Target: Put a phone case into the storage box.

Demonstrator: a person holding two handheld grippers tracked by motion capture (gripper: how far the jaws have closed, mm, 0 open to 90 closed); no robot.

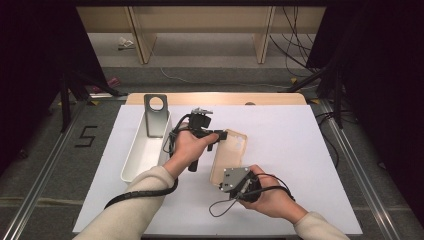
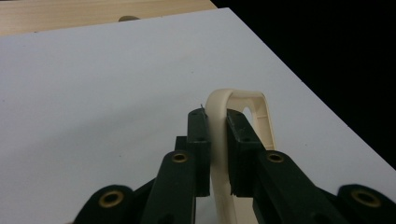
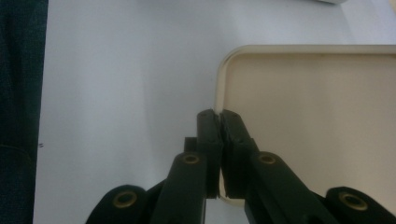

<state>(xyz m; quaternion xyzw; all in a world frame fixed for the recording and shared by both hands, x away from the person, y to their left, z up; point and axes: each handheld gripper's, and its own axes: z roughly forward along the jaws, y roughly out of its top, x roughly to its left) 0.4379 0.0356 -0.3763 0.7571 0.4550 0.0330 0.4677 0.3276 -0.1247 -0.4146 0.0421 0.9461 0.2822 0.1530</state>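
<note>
So, quick rundown of what's going on at the table right now
Phone case: a beige phone case is lying on the white table, roughly in the middle, with the camera-cutout end pointing away from the person
Left gripper: the left gripper is clamping on the far-end rim of the case; in the left gripper view the jaws are pressing on either side of that thin curved edge, and the case is looking tipped up on its side there
Right gripper: the right gripper is pinching the near-end rim of the case, close to a corner; in the right gripper view the jaws are sitting nearly together with just the thin lip between them
Bin: a white bin is sitting at the table's left side, well apart from the case
Bracket: a grey metal bracket with a round hole is standing upright at the bin's far end
</note>
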